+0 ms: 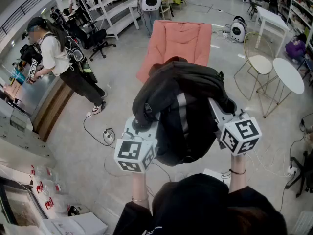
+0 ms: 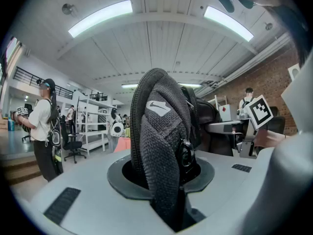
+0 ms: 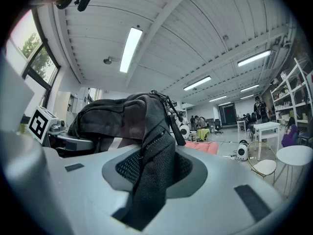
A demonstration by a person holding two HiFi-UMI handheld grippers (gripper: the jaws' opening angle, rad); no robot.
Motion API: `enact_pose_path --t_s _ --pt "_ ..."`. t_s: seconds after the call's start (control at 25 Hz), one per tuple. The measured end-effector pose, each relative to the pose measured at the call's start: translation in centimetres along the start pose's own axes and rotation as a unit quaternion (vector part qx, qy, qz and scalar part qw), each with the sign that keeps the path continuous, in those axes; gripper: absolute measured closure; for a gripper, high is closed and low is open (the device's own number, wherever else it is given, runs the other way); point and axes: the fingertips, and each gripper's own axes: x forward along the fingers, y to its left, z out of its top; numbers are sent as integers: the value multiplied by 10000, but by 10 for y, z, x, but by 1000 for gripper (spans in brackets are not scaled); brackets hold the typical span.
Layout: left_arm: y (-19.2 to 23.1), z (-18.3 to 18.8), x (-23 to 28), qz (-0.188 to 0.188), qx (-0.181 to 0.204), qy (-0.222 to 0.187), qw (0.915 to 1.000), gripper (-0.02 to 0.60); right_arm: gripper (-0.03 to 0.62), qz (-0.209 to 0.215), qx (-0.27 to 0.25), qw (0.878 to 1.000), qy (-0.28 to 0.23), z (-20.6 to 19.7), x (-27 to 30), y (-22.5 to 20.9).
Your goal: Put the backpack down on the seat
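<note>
- Left gripper view: the left gripper (image 2: 165, 190) is shut tight on a black mesh strap (image 2: 159, 146) of the backpack. The strap stands up out of the slot between its jaws.
- Right gripper view: the right gripper (image 3: 149, 190) is also shut tight on a black mesh strap (image 3: 154, 155). The strap runs up from its jaws to the bag.
- Head view: the left gripper (image 1: 142, 125) is at the lower left of the bag and the right gripper (image 1: 221, 112) is at its right side. Each one has a cube with black and white squares.
- The backpack (image 1: 181, 97) is black and hangs in the middle of the frame between the two grippers. It is held up in the air, with the floor (image 1: 122, 97) far below it.
- The seat (image 1: 181, 35) is pink and sits just above the bag in the frame. The bag's top edge covers the seat's near edge in the picture, but the bag is not lying on the seat.
- A wire chair (image 1: 257, 62) and a round white table (image 1: 288, 75) stand at the right.
- A person (image 1: 54, 53) in a white top stands at the upper left, well apart from the seat.
</note>
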Motion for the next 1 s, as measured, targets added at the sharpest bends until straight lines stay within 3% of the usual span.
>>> enact_pose_path --t_s 0.64,1.0 --pt "-20 -7 -1 76 -8 127 9999 454 480 111 167 9998 31 -8 -11 -12" --pt "-4 -26 4 290 -214 329 9988 454 480 287 263 9990 240 -24 13 -8"
